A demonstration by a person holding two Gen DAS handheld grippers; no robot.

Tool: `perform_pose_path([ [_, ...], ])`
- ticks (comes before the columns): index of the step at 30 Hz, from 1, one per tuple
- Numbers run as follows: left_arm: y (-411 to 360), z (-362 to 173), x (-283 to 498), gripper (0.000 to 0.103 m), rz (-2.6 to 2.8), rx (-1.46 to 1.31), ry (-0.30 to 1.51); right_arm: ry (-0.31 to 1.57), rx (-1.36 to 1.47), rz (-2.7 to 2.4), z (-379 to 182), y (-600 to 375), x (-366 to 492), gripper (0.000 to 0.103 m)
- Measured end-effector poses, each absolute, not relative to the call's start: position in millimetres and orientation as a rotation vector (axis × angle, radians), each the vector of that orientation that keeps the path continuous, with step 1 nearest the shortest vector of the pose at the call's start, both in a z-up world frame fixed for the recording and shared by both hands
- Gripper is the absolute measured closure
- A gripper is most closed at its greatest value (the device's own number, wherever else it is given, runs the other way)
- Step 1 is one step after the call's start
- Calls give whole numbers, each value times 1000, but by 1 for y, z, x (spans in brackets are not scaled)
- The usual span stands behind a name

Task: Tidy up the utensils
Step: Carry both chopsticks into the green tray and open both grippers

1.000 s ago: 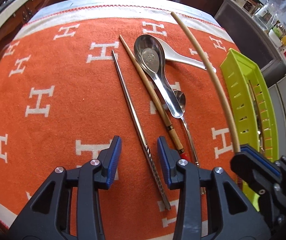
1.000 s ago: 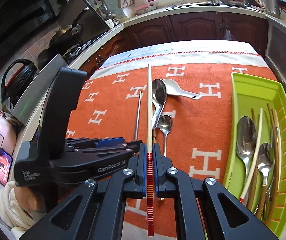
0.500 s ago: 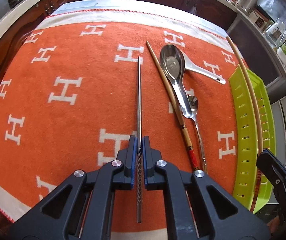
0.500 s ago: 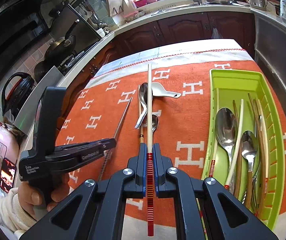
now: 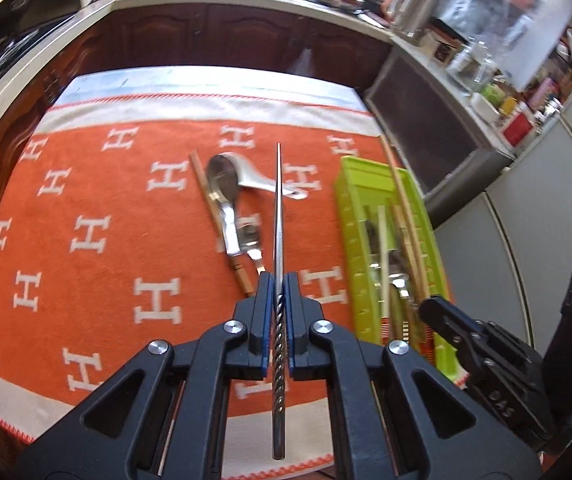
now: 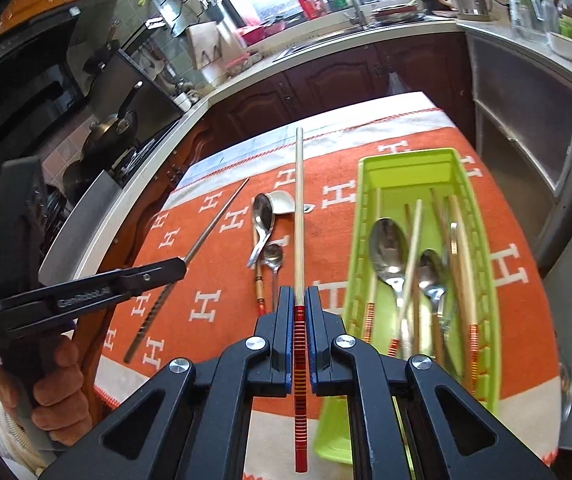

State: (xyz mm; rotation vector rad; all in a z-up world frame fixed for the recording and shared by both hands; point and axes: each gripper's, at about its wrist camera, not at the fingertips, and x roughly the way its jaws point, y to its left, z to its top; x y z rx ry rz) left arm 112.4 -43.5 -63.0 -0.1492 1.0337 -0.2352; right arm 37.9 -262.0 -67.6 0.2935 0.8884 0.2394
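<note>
Left wrist view: left gripper is clamping a metal chopstick with a twisted grip end, jaws closed tight on it, tip pointing away over the orange H-patterned cloth. The chopstick is being held above the cloth. Lying on the cloth just left of it: a wooden chopstick, a large steel spoon, a white ceramic spoon and a small steel spoon, bunched together and blurred. Green tray is sitting to the right, utensils inside. Right gripper is showing at lower right; its jaws cannot be read here.

Right wrist view: right gripper is pinching a pale chopstick with a red-banded end, jaws shut on it, shaft pointing forward above the cloth. Green tray is lying just right, holding two steel spoons and several chopsticks. Left gripper is appearing at left, gripping the metal chopstick.
</note>
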Motion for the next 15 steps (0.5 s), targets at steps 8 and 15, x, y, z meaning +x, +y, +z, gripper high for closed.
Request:
perform_pose_path([
  [8,-122,-52,120,100,-361,-70,1037,895,363,116,-66,-330,28,98],
  [15,-165,-70,131,103,-398,-28,1072,939,369,52,-83,-362,33,97],
])
